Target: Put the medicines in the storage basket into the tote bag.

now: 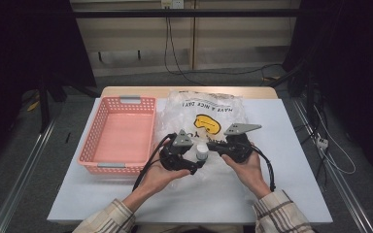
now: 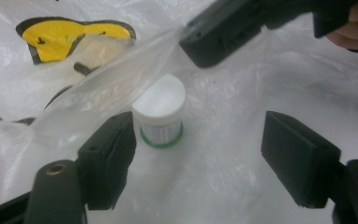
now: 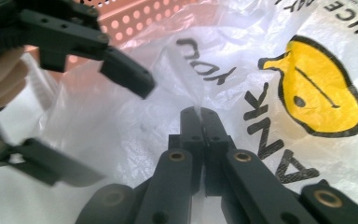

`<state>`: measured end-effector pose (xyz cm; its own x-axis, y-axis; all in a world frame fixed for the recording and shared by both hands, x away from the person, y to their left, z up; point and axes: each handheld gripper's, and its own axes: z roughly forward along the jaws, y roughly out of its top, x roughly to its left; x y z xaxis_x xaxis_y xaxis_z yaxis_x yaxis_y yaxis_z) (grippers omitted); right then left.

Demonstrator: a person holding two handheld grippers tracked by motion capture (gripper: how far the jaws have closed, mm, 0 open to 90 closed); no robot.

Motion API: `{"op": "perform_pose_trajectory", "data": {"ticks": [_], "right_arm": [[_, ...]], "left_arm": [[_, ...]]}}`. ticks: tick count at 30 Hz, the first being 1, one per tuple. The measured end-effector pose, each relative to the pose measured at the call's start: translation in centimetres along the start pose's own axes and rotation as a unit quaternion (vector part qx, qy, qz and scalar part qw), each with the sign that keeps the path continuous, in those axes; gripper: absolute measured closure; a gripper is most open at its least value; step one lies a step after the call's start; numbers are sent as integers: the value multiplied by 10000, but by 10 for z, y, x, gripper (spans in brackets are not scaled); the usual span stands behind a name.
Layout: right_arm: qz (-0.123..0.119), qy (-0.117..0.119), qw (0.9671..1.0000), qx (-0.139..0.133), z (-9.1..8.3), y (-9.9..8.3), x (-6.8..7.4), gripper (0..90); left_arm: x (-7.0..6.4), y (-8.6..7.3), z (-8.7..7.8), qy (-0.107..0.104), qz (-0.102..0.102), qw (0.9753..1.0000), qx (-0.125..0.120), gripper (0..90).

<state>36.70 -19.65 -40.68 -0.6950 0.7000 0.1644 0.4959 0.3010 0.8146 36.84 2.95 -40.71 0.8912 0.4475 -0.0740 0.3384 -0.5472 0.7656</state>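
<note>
white sheeting covers the table point(image 1: 102, 194), with a strip of bare wood showing at the far edge; around it lie grey floor, metal rails and dark curtains at both sides, and cables hang down the pale wall behind. a pink plastic basket point(image 1: 119, 133) with perforated walls and grey handles stands at the left of the table, just beside a crinkled clear plastic bag point(image 1: 213, 109) printed with a yellow smiley and black letters.

the bag's lettering is cut off in both gripper views, and through its film things read only as blurs. the label on the small jar point(image 2: 160, 112) is too small to read.

the jar is a short cylinder with a flat white lid and a green band at its base, standing upright on the bag's film near the middle of the table. the left gripper point(image 2: 200, 149) has its jaws spread wide, the jar near the left-hand one in its own view; whether they touch is hard to tell. the right gripper point(image 3: 200, 116) is pinched tight on a fold of the bag, drawing the film up above the jar.
</note>
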Motion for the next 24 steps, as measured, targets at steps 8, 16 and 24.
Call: {"op": "perform_pose_trajectory", "data": {"ticks": [8, 16, 24], "right_arm": [[-87, -84, 9999, 39, 2, 0, 4, 900], [-162, -84, 9997, 155, 8, -2, 6, 900], [-127, -198, 9997, 119, 5, -3, 6, 884]], "left_arm": [[-6, -13, -17, -4, 79, 9998, -160, 245], [-15, -28, -38, 27, 216, 9996, -171, 234], [-16, -53, -57, 178, 43, 9989, -435, 223]]}}
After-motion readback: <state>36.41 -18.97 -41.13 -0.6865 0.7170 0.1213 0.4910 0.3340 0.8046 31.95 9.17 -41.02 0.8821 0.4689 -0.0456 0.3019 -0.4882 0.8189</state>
